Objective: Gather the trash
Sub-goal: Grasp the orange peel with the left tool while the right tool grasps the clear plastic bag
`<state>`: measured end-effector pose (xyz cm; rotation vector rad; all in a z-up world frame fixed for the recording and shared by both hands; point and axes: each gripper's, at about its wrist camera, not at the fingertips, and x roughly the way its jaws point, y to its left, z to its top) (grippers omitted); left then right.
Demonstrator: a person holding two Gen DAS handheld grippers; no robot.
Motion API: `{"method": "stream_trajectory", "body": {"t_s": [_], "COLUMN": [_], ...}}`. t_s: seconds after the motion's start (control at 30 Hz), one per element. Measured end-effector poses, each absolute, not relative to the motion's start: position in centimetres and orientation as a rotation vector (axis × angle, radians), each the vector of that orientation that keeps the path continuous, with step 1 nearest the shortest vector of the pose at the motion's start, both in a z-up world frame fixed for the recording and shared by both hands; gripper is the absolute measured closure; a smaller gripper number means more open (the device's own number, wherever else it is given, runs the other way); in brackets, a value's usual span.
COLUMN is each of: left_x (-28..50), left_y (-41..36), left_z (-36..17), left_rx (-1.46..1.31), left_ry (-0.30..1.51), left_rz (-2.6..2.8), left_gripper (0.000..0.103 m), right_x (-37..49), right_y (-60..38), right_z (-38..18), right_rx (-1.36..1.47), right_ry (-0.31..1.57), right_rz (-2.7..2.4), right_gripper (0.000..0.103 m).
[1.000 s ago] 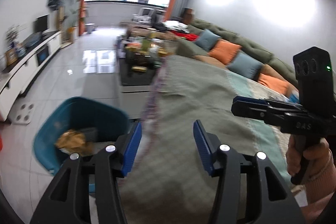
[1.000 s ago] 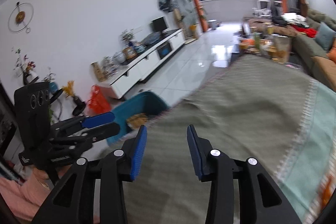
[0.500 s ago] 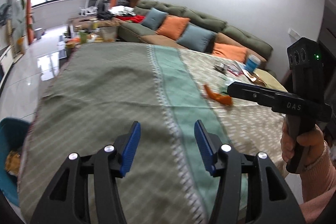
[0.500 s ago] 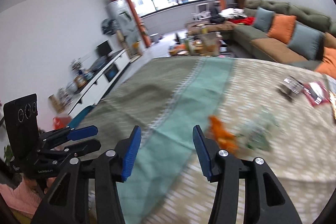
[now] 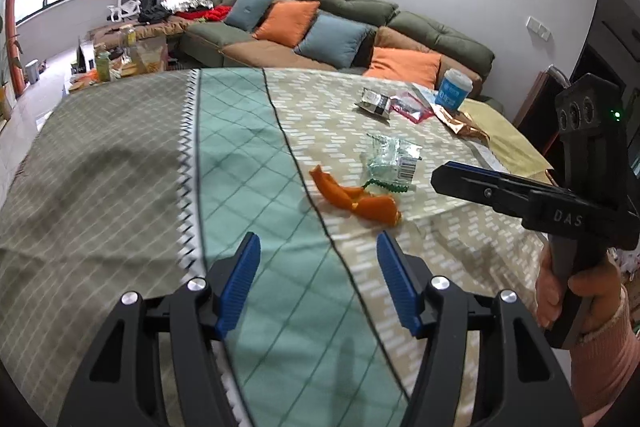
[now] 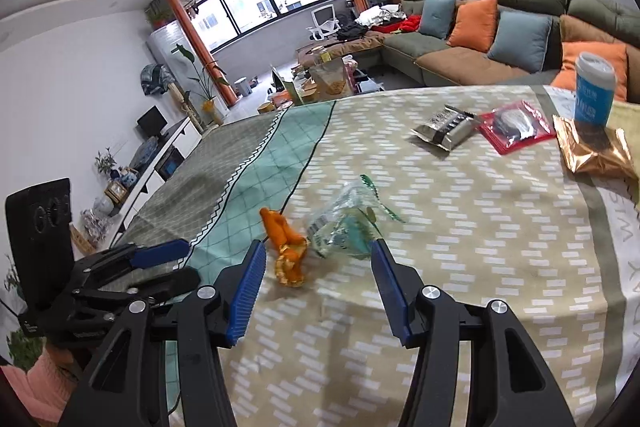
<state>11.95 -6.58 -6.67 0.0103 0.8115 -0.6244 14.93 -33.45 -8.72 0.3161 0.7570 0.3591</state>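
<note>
Orange peel [image 5: 354, 195] [image 6: 286, 247] lies on the patterned tablecloth beside a clear crumpled wrapper [image 5: 392, 159] [image 6: 346, 223]. Farther back lie a silver packet [image 5: 374, 103] [image 6: 446, 127], a red packet [image 5: 410, 106] [image 6: 514, 127] and a gold foil bag [image 5: 466, 127] [image 6: 592, 151]. My left gripper [image 5: 318, 263] is open and empty above the green stripe, short of the peel. My right gripper [image 6: 318, 263] is open and empty, with the peel and wrapper just beyond its fingertips. It also shows in the left wrist view [image 5: 500, 187].
A blue-and-white paper cup [image 5: 454, 91] [image 6: 594, 87] stands at the table's far right. A green sofa [image 5: 352, 23] with orange and blue cushions runs behind the table. A cluttered coffee table [image 6: 320, 75] and a white TV cabinet [image 6: 160, 155] stand beyond.
Both grippers have swung from the blue bin on the floor across the table to the right. The peel and wrapper are now close ahead. Both stay open.
</note>
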Motion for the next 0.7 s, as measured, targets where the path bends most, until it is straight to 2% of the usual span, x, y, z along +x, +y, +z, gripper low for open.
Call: {"method": "stream_trajectory", "body": {"t_s": [0.27, 0.4, 0.43, 0.5, 0.6, 0.7], "left_x": [13.7, 14.3, 14.5, 14.8, 15.3, 15.7], "left_y": [-8.2, -8.8, -9.1, -9.5, -10.1, -10.5], "left_z": [-6.6, -6.7, -6.8, -7.0, -7.4, -7.6], "left_rx": [0.027, 0.028, 0.029, 0.027, 0.028, 0.027], "left_ry": [0.831, 0.841, 0.849, 0.862, 0.877, 0.888], "left_rz": [-0.624, -0.632, -0.635, -0.641, -0.651, -0.661], "left_gripper": [0.043, 0.045, 0.047, 0.052, 0.059, 0.060], "right_x": [16.5, 17.1, 17.2, 17.3, 17.0, 16.6], "right_y": [-33.2, -32.9, -33.0, -33.3, -33.8, -34.3], "right_z": [-9.6, -9.9, -10.0, -10.0, -9.8, -9.5], "right_rx": [0.352, 0.357, 0.361, 0.363, 0.366, 0.365], "right_ry": [0.777, 0.796, 0.801, 0.801, 0.791, 0.781], "right_rz": [0.384, 0.387, 0.389, 0.386, 0.384, 0.377], "right_gripper": [0.057, 0.073, 0.083, 0.094, 0.097, 0.098]}}
